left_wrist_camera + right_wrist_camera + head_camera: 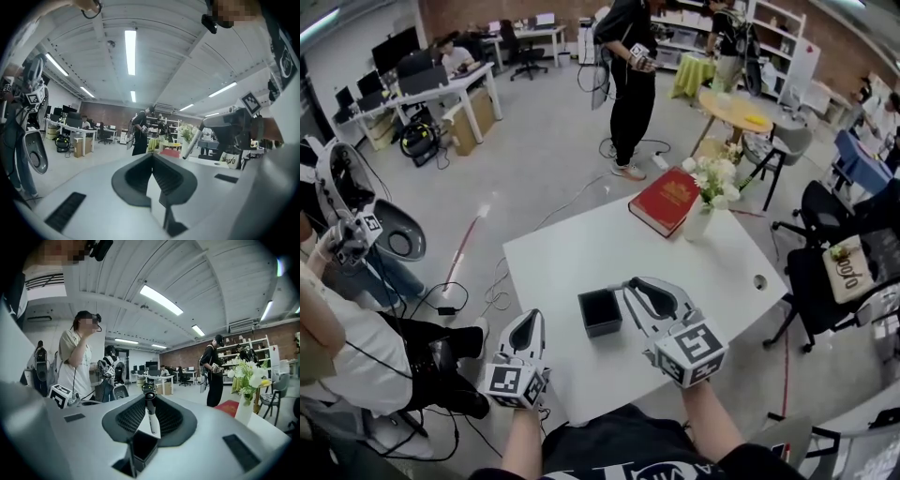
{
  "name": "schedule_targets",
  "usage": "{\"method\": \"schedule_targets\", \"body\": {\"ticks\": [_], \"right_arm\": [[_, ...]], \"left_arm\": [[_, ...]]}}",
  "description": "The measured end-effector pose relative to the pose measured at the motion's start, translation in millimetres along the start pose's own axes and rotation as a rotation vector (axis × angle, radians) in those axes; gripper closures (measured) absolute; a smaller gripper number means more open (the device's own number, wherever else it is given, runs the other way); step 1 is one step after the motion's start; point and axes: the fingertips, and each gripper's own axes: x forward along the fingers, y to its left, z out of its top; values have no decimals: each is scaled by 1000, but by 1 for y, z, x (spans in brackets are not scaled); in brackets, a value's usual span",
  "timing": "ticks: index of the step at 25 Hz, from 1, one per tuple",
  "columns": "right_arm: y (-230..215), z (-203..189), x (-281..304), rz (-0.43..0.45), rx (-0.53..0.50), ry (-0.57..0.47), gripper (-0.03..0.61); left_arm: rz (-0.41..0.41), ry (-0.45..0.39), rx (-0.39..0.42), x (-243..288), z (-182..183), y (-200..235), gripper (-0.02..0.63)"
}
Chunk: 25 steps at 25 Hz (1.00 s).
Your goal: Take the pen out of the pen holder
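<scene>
A black square pen holder (pixel 600 312) stands on the white table (pixel 581 253), near its front edge. My right gripper (pixel 633 289) hovers just right of and above the holder. In the right gripper view my right gripper (pixel 149 400) is shut on a white pen (pixel 151 418) with a dark cap, held upright and clear of the holder (pixel 142 448) below it. From the left gripper view the pen (pixel 192 142) slants down from the right gripper (pixel 229 126). My left gripper (pixel 530 319) hangs at the table's front left corner; its jaws (pixel 152 157) meet with nothing between them.
A red book (pixel 666 206) and a white vase of flowers (pixel 703 202) sit at the table's far right corner. A person (pixel 319 319) with grippers sits at the left. Black chairs (pixel 834 262) crowd the right; another person (pixel 630 84) stands beyond the table.
</scene>
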Motion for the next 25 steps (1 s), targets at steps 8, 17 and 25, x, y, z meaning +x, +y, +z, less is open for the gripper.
{"method": "schedule_targets", "body": {"ticks": [8,17,25], "right_arm": [[-29,-12,-14,-75,2,24,502],[-46,-34,-23,-113,28,58,502],[-50,-51,-28,-116,31,91,502]], "left_arm": [[-5,-6,5,7,3,-5,612],[11,-16,16,5,6,-5,612],[48,-23,7,-7,3,2,612]]}}
